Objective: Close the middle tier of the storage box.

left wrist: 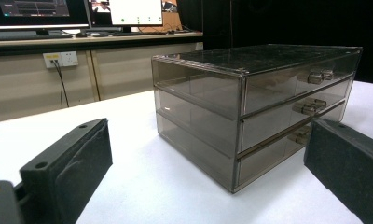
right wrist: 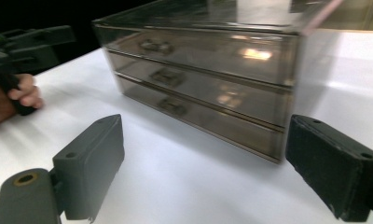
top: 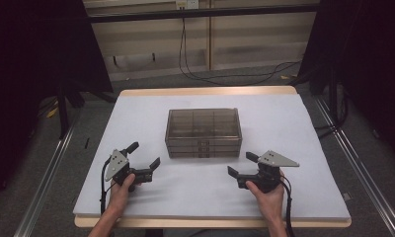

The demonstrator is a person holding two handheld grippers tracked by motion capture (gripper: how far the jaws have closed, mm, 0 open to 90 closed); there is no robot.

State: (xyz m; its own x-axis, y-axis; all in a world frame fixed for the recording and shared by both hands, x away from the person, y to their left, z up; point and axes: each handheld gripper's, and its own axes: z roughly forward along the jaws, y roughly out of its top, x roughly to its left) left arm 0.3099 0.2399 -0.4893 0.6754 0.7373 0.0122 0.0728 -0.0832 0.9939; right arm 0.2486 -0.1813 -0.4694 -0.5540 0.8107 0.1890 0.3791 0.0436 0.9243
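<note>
The left hand-held gripper [top: 145, 154] rests on the white counter [top: 294, 128], jaws apart and empty. Between both tools, further back, stands a smoky transparent three-drawer box [top: 203, 132], all drawers closed. The right hand-held gripper [top: 240, 164] sits near its front right corner, jaws spread wide, holding nothing.

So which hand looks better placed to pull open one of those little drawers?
Probably the right. In the right gripper view the three handles of the drawer box face the open right hand-held gripper. The left hand-held gripper, also open, faces the box's corner, with the handles off to one side.
</note>
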